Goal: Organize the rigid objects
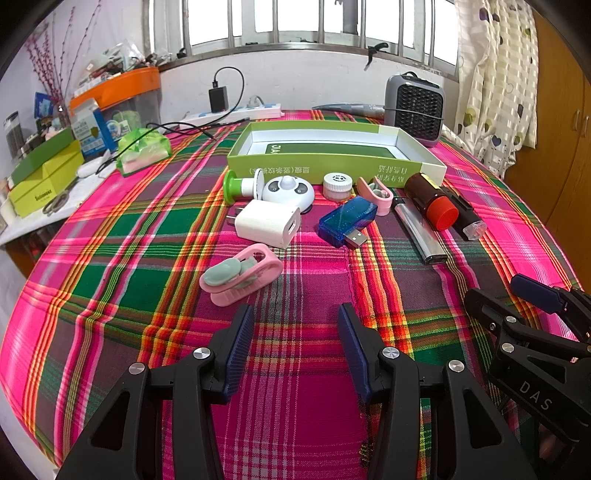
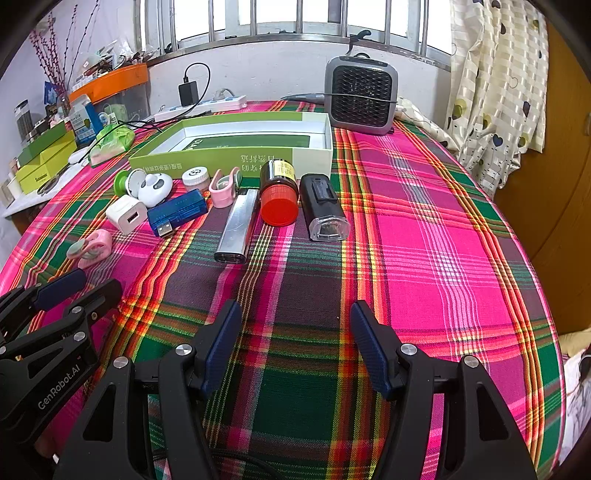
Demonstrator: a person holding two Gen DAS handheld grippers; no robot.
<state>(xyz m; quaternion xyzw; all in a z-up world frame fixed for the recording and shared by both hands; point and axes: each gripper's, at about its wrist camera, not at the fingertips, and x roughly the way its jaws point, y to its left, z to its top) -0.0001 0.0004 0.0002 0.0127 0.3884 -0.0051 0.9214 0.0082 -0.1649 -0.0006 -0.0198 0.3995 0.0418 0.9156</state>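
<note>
A plaid tablecloth (image 2: 424,221) is covering the table beneath a barred window (image 2: 295,14). Small objects are lying beside a green box (image 2: 229,157). Both the left gripper (image 1: 295,321) and right gripper (image 2: 295,317) are hovering wide open, empty.

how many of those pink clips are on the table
2. One pink clip lies alone on the cloth nearest the left gripper. The other pink clip sits by the green box, between the small jar and the red-capped bottle.

Bright daylight from blown-out window (image 1: 295,18); soft shadows, sharp focus, strong fisheye bending, dark corners.
</note>
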